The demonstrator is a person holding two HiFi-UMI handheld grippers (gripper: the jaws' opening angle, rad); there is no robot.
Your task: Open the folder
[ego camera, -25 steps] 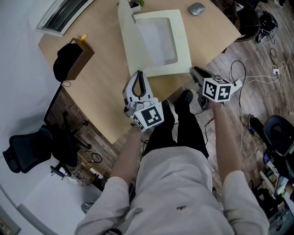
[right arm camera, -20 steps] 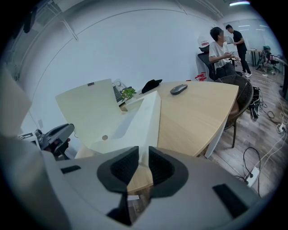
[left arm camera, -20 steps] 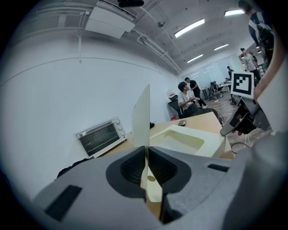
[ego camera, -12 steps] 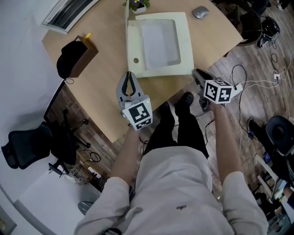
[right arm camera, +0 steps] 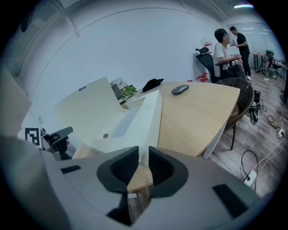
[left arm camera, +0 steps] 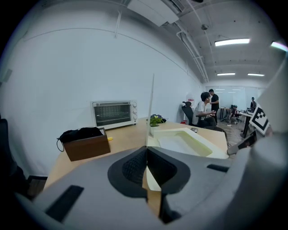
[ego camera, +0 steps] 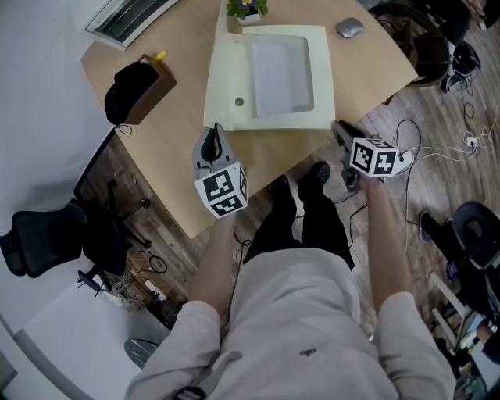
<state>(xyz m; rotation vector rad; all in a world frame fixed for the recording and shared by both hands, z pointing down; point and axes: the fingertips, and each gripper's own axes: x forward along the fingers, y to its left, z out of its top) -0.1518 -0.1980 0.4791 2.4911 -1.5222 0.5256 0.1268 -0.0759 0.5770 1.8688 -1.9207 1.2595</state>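
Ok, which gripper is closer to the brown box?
Left. The left gripper is at the folder's near left corner, on the side of the brown box; the right gripper is at its near right corner.

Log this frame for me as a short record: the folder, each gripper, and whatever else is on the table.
folder: cream, on the wooden table, cover lifted, leaning left
left gripper: jaws shut, at the cover's near corner; pinch unconfirmed
right gripper: jaws apart, empty, by the table's near edge
also on table: brown box, potted plant, mouse
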